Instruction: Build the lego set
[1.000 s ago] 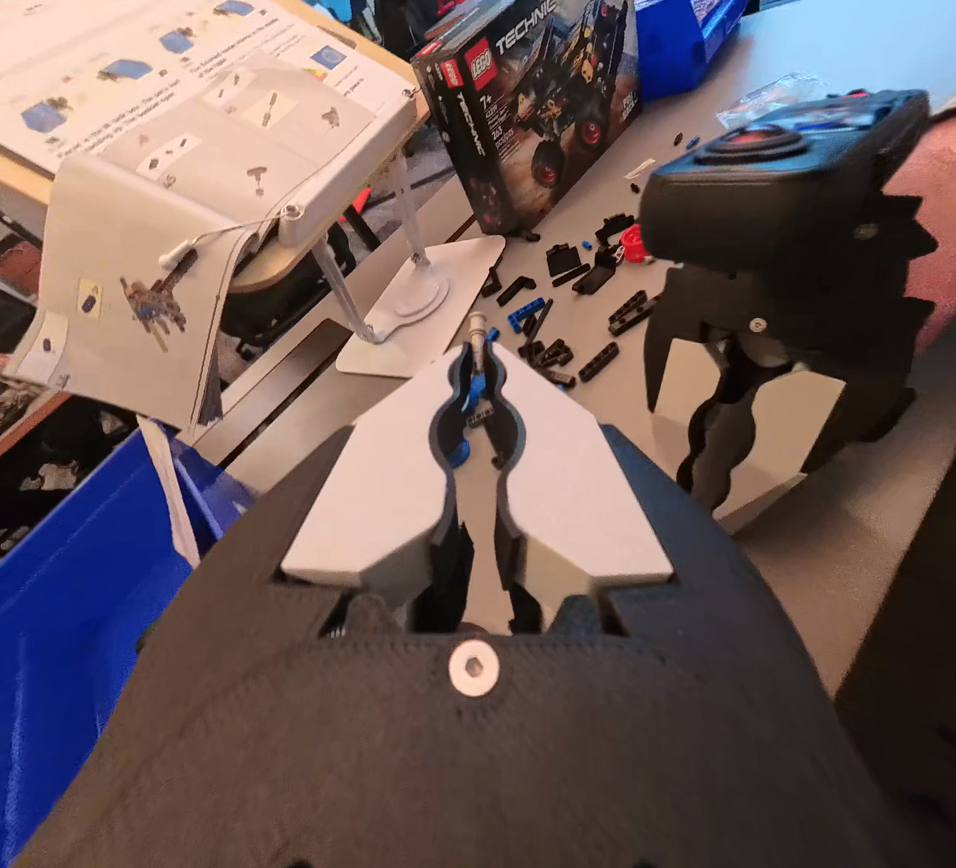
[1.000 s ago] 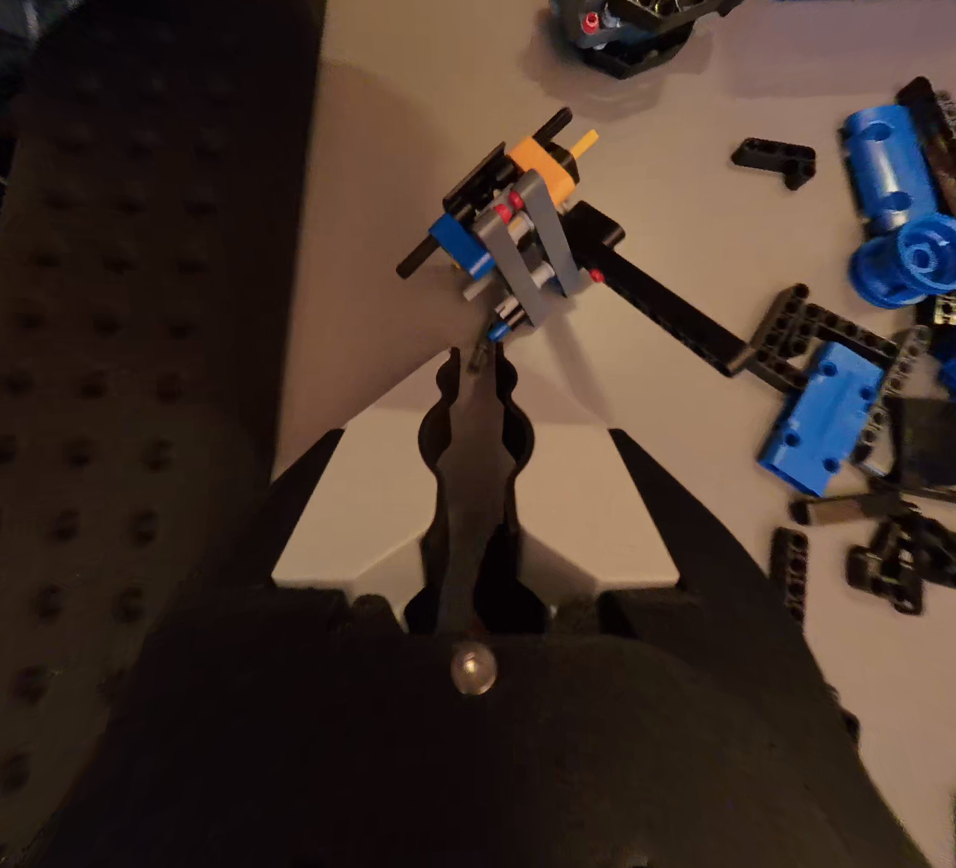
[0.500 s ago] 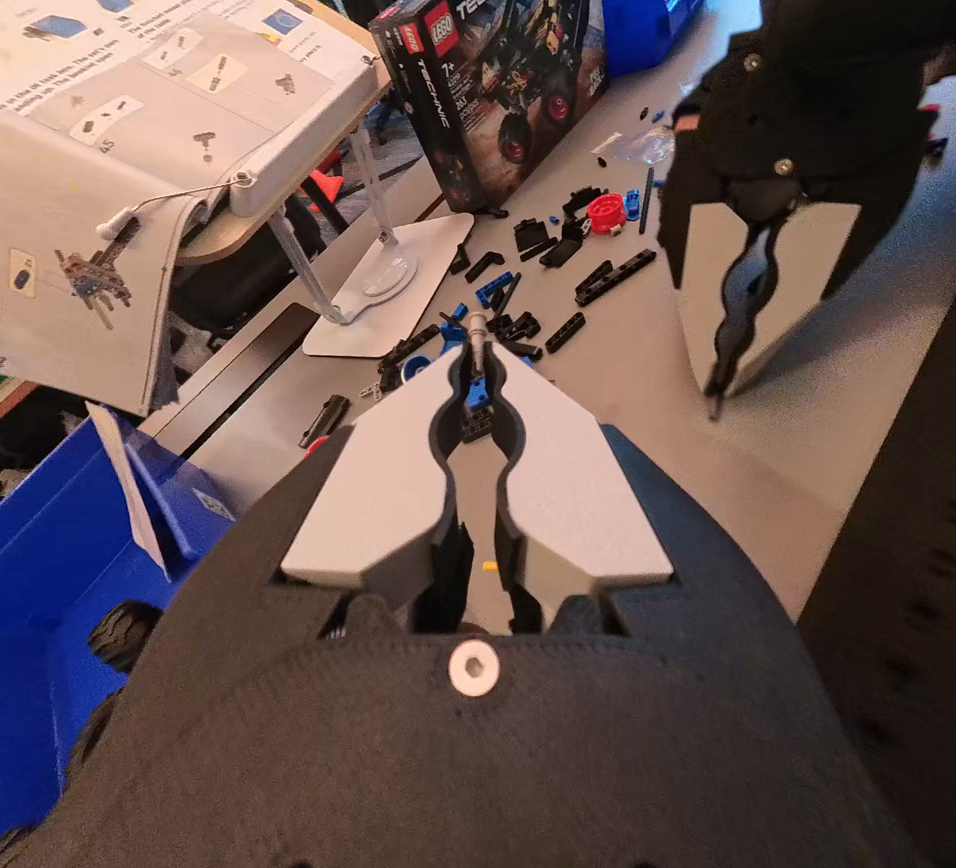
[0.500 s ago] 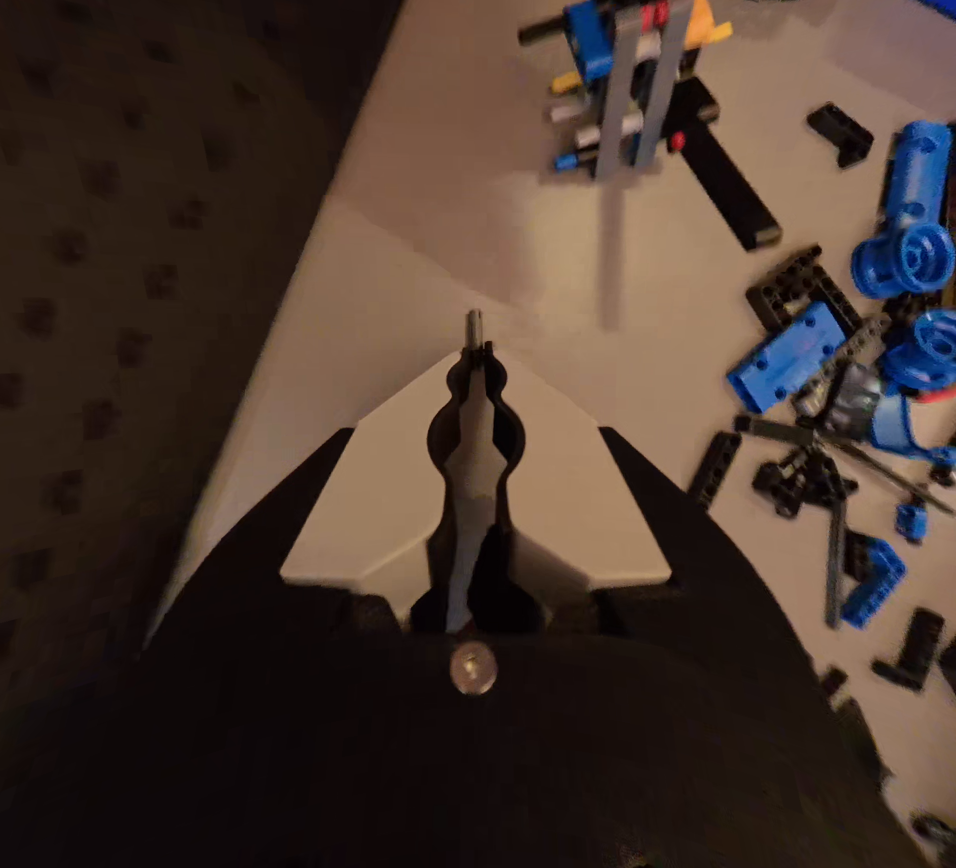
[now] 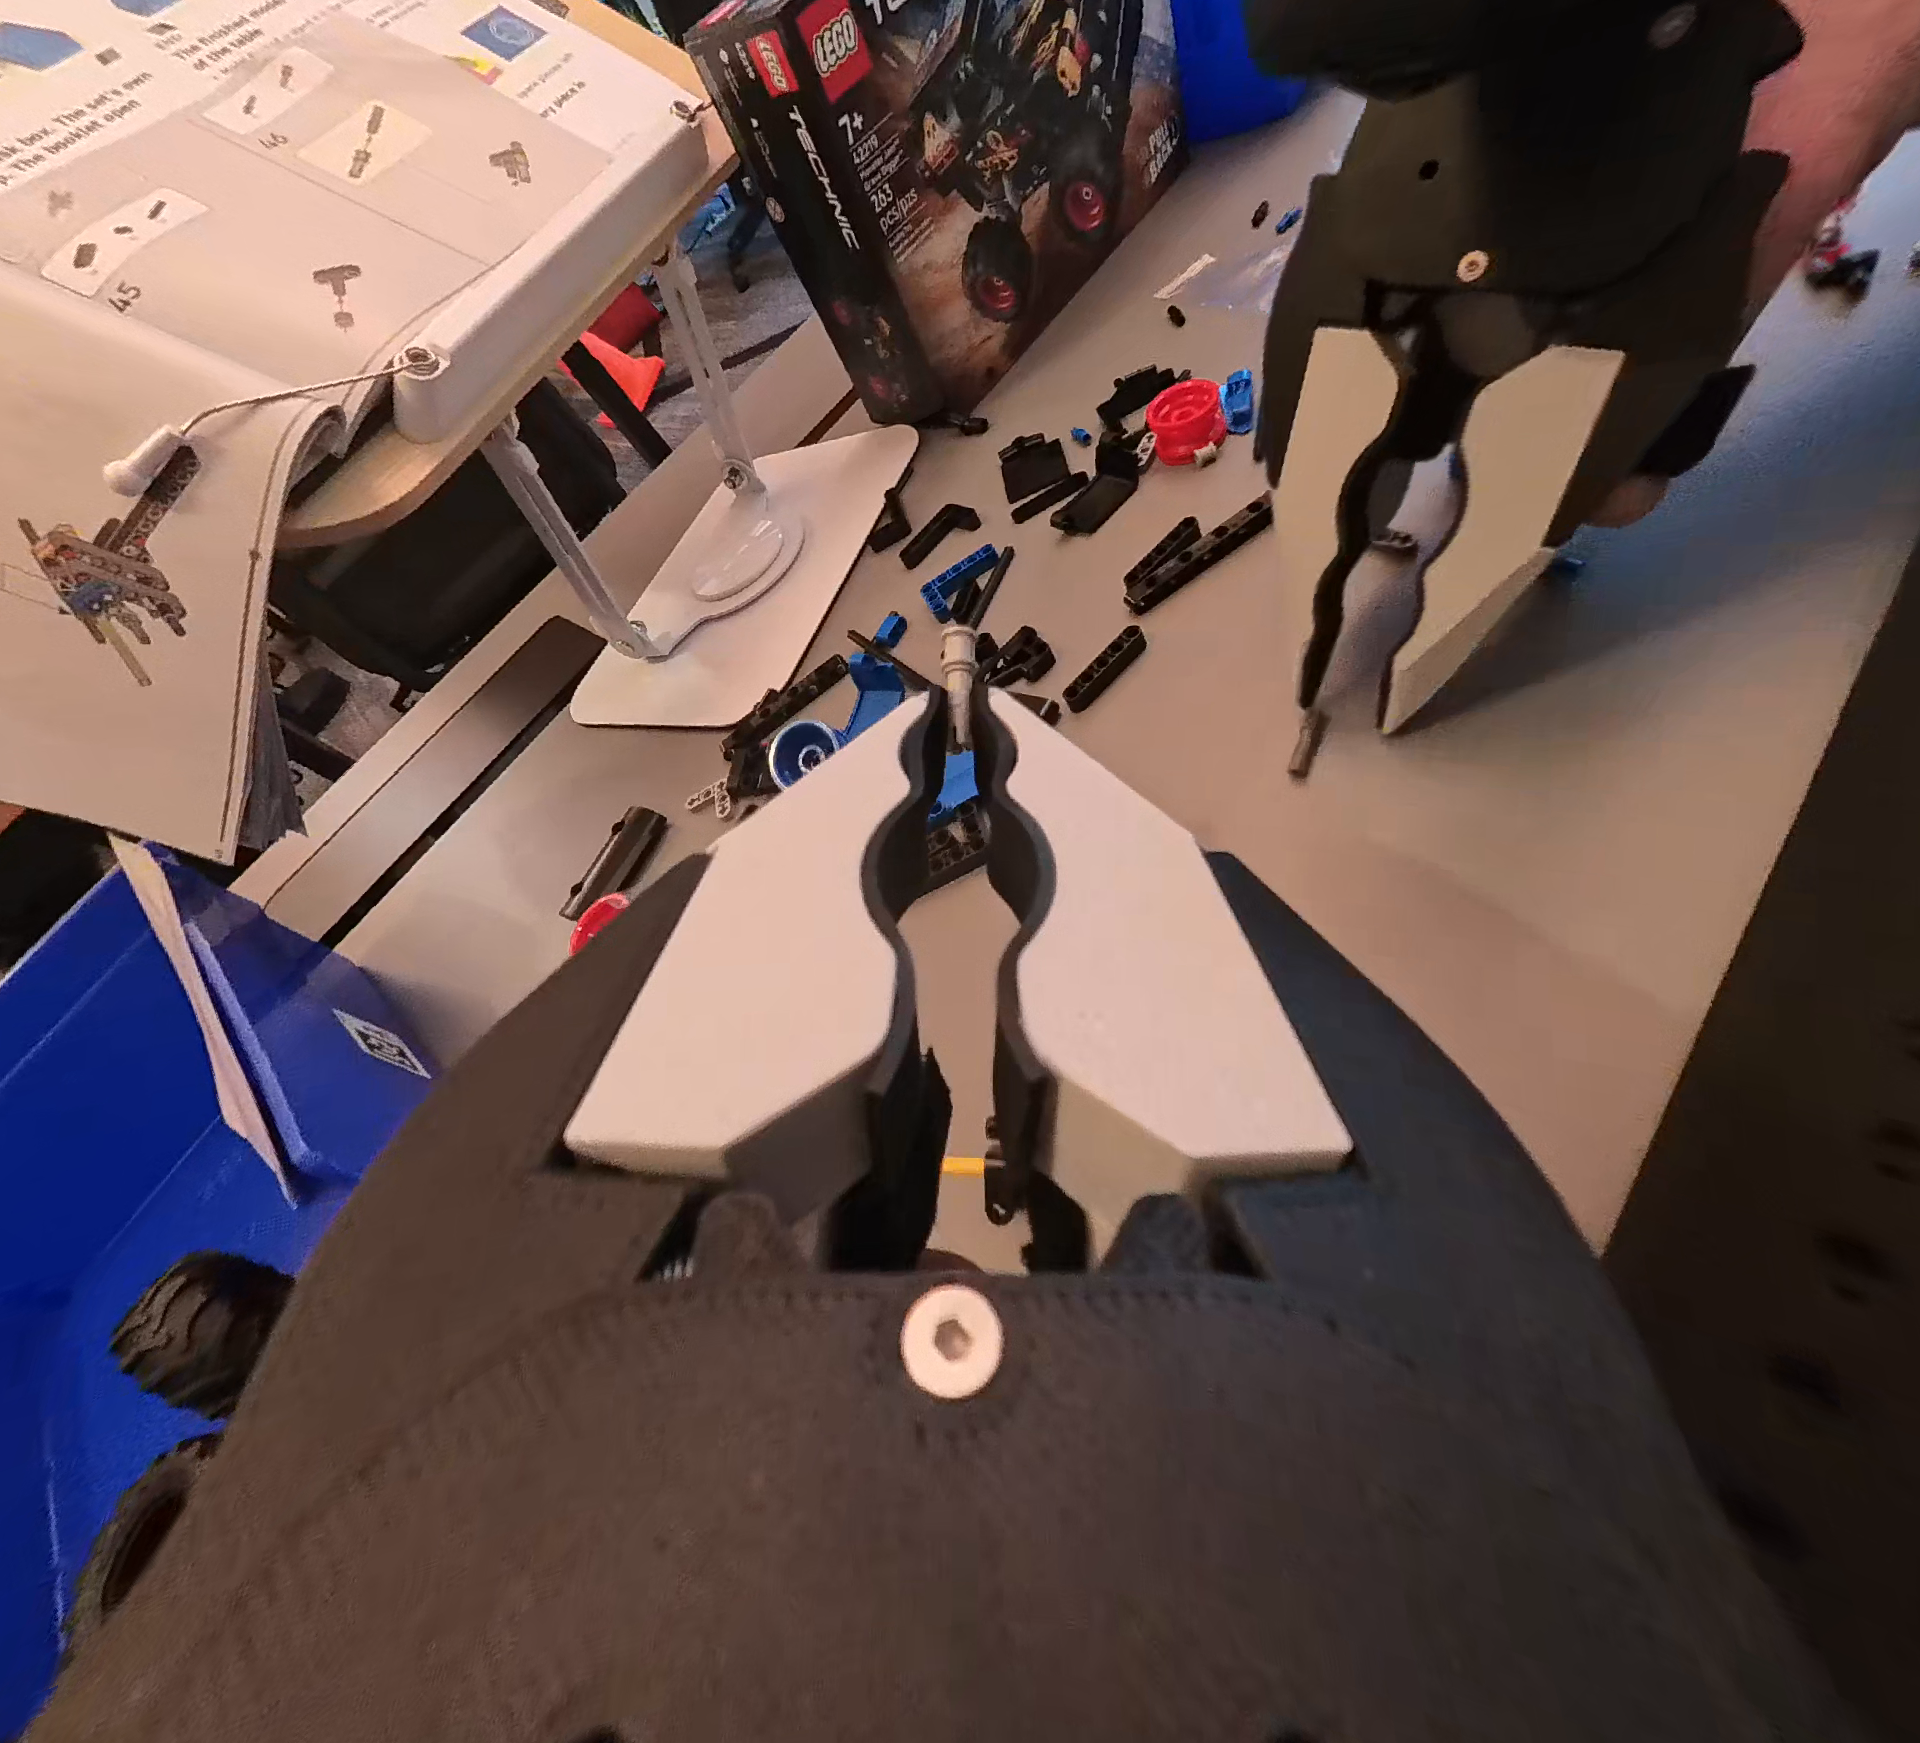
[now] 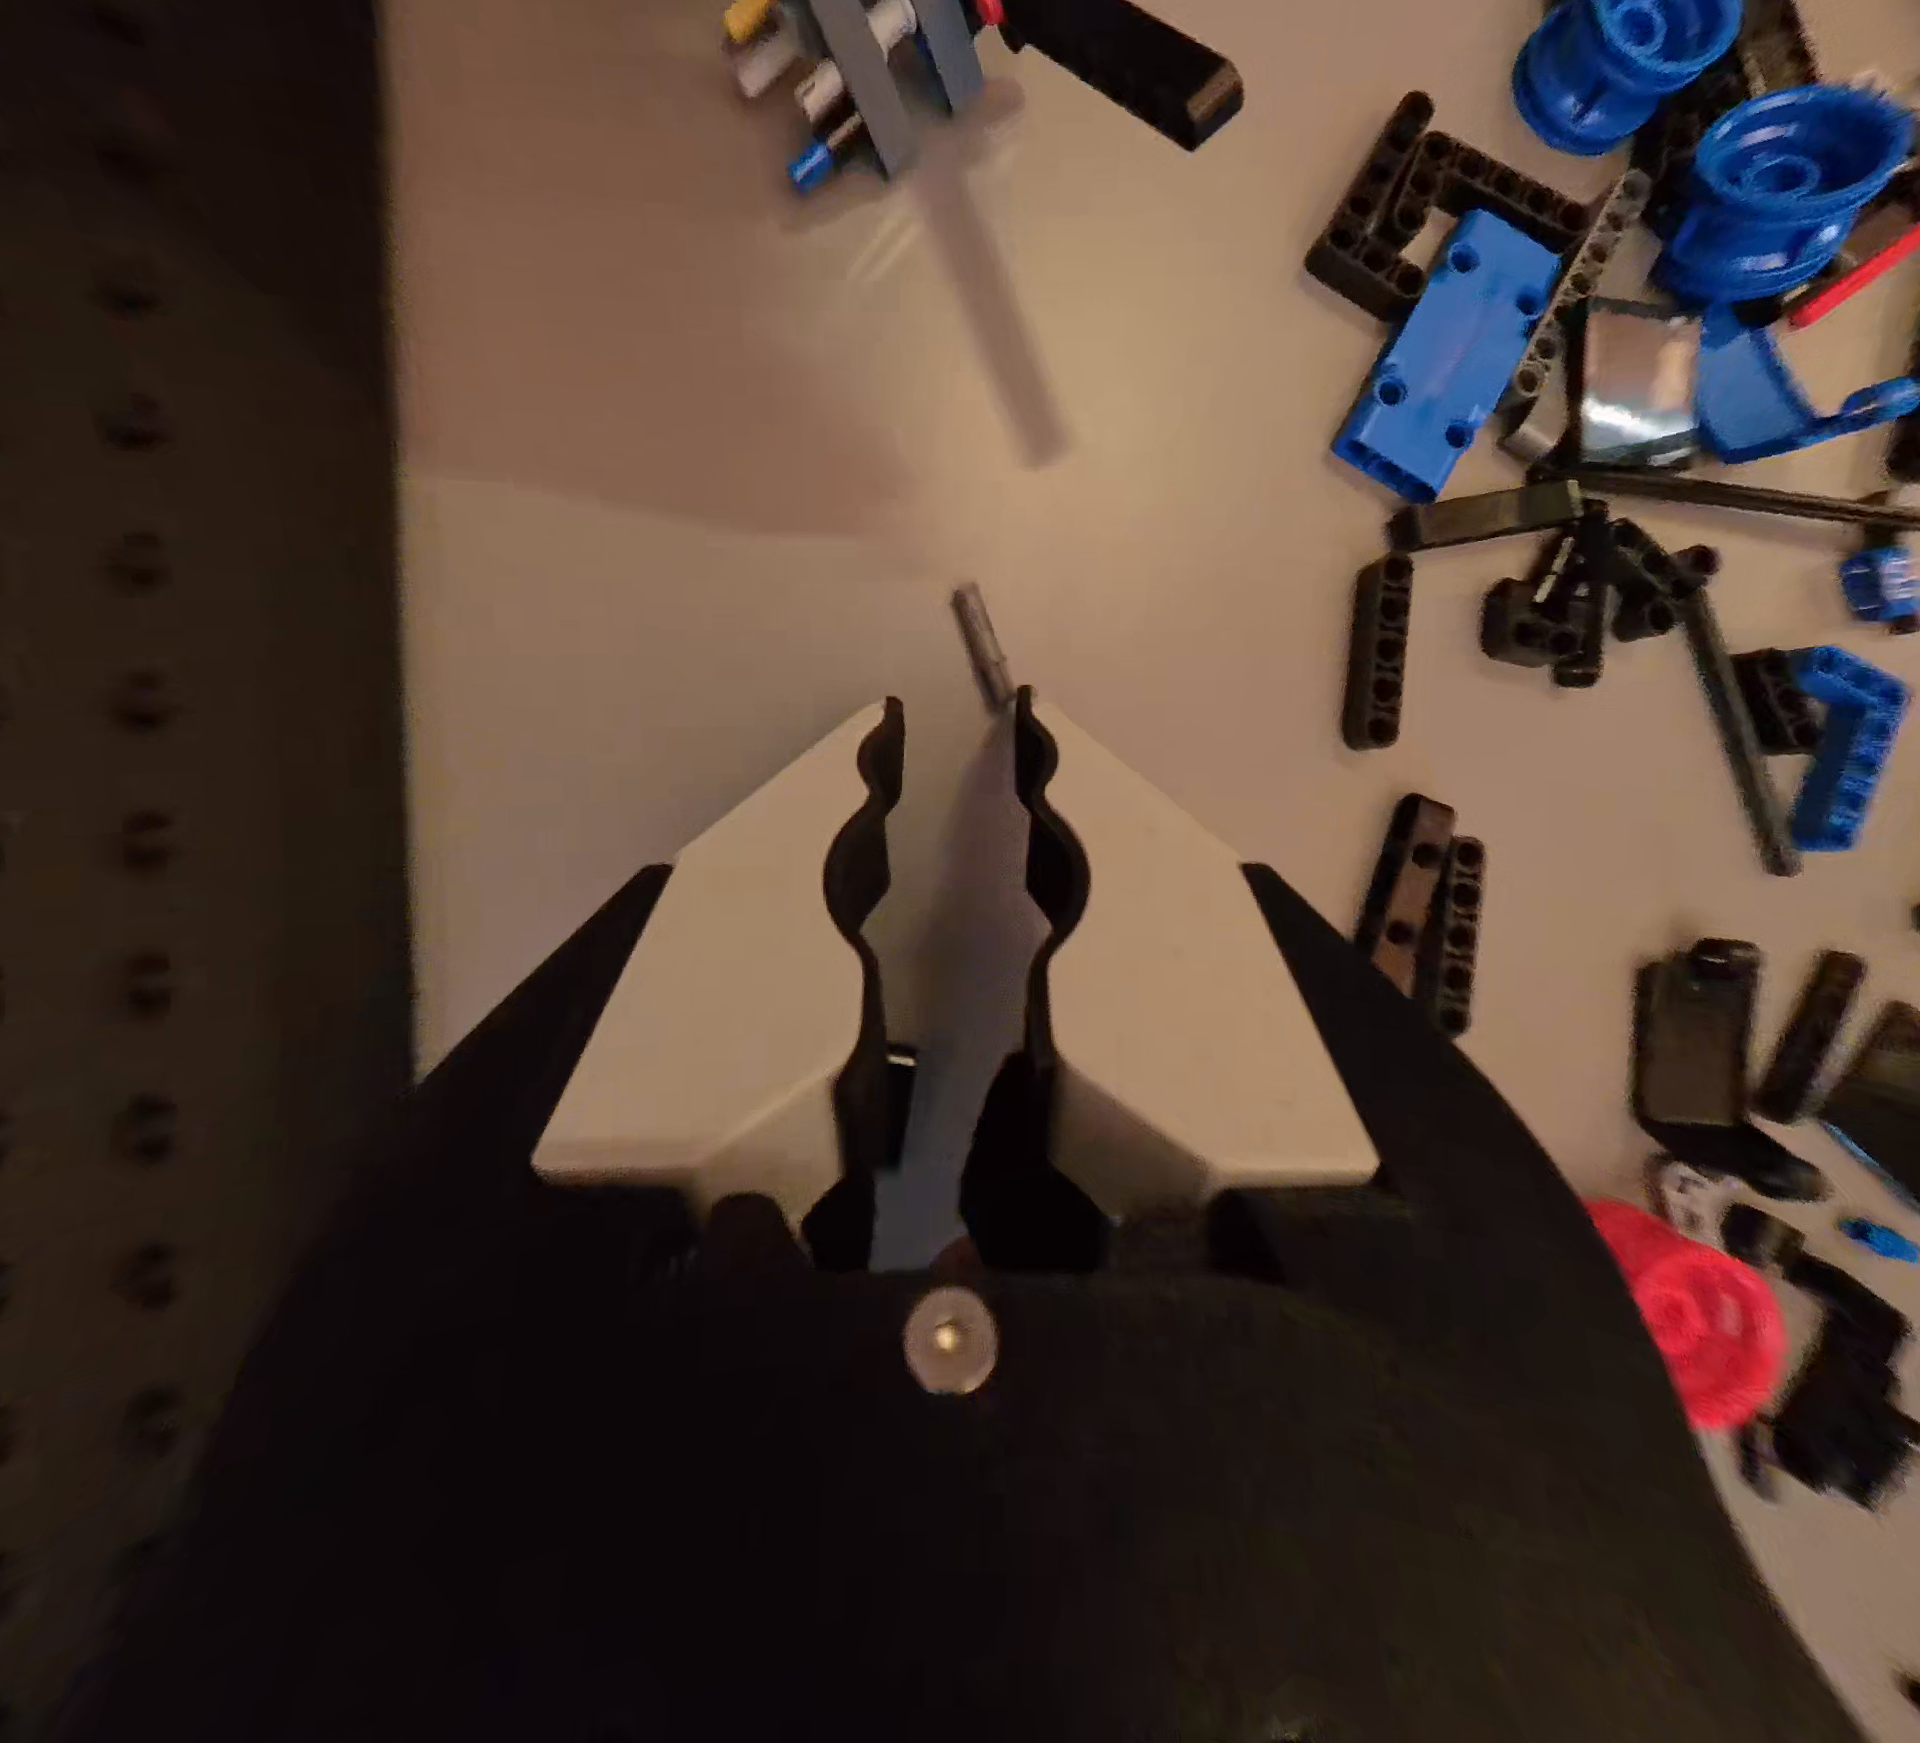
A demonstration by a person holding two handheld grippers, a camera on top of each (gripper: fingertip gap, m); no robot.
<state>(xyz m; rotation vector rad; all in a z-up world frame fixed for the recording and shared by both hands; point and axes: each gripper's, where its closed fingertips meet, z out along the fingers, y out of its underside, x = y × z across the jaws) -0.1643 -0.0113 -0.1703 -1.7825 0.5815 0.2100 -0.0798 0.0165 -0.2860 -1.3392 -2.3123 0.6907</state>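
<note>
My left gripper point(image 5: 963, 701) is shut on a small light grey pin point(image 5: 956, 659) that sticks out past its tips, held above the grey table point(image 5: 1195, 862). My right gripper point(image 6: 958, 704) is open. A short dark grey pin point(image 6: 982, 644) lies just off its right fingertip, no longer clamped. The left wrist view shows the right gripper point(image 5: 1349, 722) pointing down with that pin point(image 5: 1304, 743) at the table below it. A part-built assembly point(image 6: 862, 0) of grey beams, blue and black parts lies farther ahead.
Loose black and blue parts, blue wheel hubs point(image 6: 1631, 20) and a red hub point(image 6: 1704, 1330) lie to the right. The set's box point(image 5: 956, 135), a booklet on a stand point(image 5: 260, 166), a blue bin point(image 5: 125, 1122) with tyres and a black studded mat point(image 5: 1818, 1070) surround the work area. From my right tips it is roughly 15 cm to the red hub point(image 6: 1704, 1330); from my left, 25 cm. My left wrist view point(image 5: 1176, 404) looks at it from another angle.
My right gripper has opened and let go of the dark grey pin, and has drawn back from the assembly. My left gripper still holds its pin and has barely moved.
</note>
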